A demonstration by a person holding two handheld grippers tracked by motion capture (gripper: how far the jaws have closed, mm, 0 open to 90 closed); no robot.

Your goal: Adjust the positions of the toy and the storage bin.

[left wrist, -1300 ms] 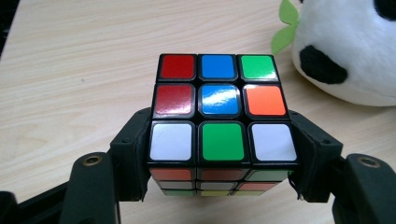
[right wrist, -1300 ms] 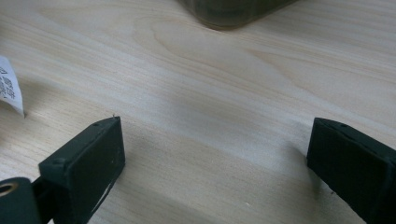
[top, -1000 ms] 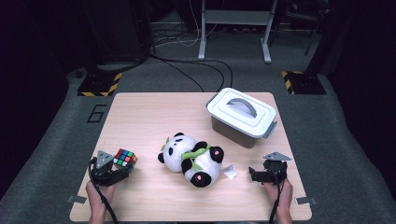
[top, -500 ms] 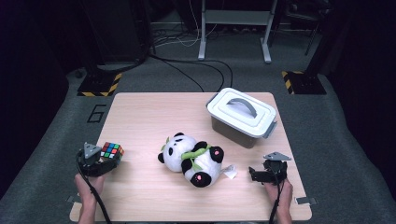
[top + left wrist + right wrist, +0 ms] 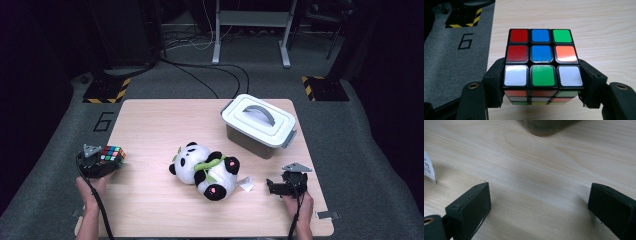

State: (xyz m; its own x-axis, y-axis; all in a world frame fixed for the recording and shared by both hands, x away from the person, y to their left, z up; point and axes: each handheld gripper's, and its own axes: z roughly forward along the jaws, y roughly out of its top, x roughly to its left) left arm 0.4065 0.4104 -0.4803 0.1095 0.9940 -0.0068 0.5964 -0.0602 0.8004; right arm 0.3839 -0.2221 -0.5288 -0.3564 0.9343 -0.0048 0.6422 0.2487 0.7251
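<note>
Left tool (image 5: 106,162) clamped on the multicoloured plastic puzzle cube (image 5: 541,63) over the pale wooden desk's (image 5: 165,125) left edge, right tool (image 5: 279,187) apart and empty: keep the squeeze square on opposite faces, and carry it level.

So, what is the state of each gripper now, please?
Left gripper: shut on the multicoloured plastic puzzle cube.
Right gripper: open, holding nothing.
</note>
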